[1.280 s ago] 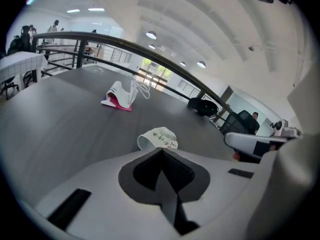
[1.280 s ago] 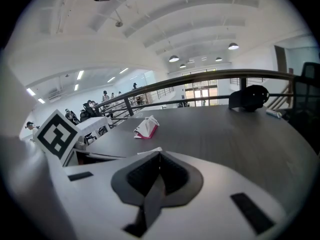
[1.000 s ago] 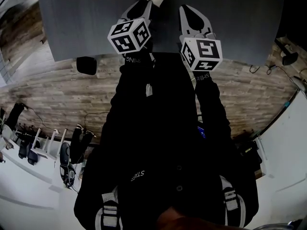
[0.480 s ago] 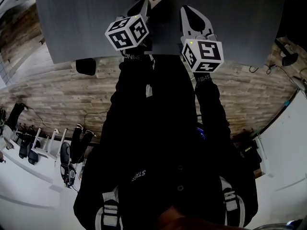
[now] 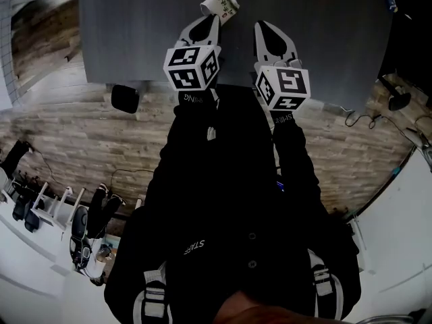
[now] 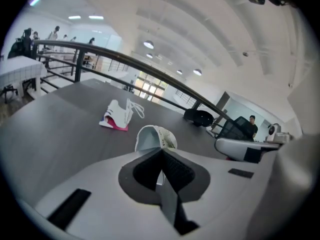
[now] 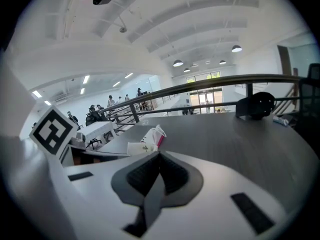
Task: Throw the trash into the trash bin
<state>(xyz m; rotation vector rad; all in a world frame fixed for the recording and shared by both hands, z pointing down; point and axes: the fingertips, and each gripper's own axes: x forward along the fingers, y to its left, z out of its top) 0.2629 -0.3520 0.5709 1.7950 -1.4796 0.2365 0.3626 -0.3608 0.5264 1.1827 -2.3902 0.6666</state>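
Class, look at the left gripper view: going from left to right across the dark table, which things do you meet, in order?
white and pink wrapper → paper cup → black rounded object

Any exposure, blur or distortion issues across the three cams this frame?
Head view: underexposed, black jacket loses most detail, table edges bow. Left gripper view: dark vignetted corners, near jaws soft, paper cup fairly sharp. Right gripper view: railing bent by fisheye, ceiling lights clipped.
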